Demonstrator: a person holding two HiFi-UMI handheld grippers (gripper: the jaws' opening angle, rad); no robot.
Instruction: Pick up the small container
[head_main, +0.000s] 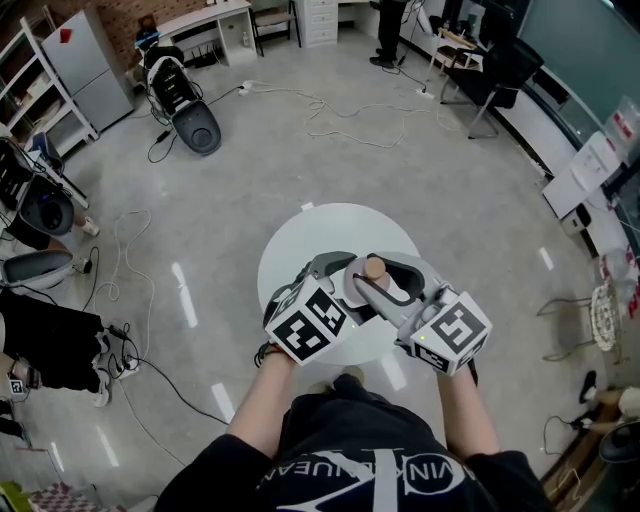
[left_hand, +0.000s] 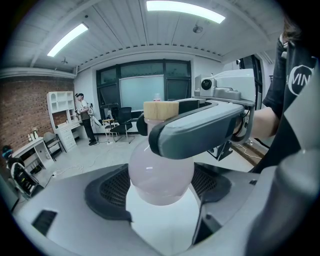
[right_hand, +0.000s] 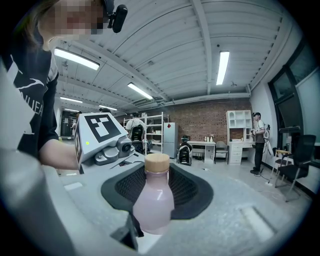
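A small bottle (head_main: 375, 268) with a pale pink body and a cork-coloured cap sits over the round white table (head_main: 300, 235). My right gripper (head_main: 385, 285) is shut on it, and in the right gripper view the bottle (right_hand: 154, 202) stands between the black mesh pads with both jaws against its lower body. My left gripper (head_main: 345, 272) reaches in from the left. In the left gripper view its jaws stand on either side of the bottle (left_hand: 161, 172), with a strip of table showing beside the base. One right jaw crosses in front of the bottle's neck.
The table's edge (head_main: 270, 265) lies just beyond the left gripper. Cables (head_main: 340, 125) trail over the grey floor, and a black chair (head_main: 505, 70) and shelves (head_main: 30, 90) stand further off. A person (left_hand: 86, 117) stands at the far side of the room.
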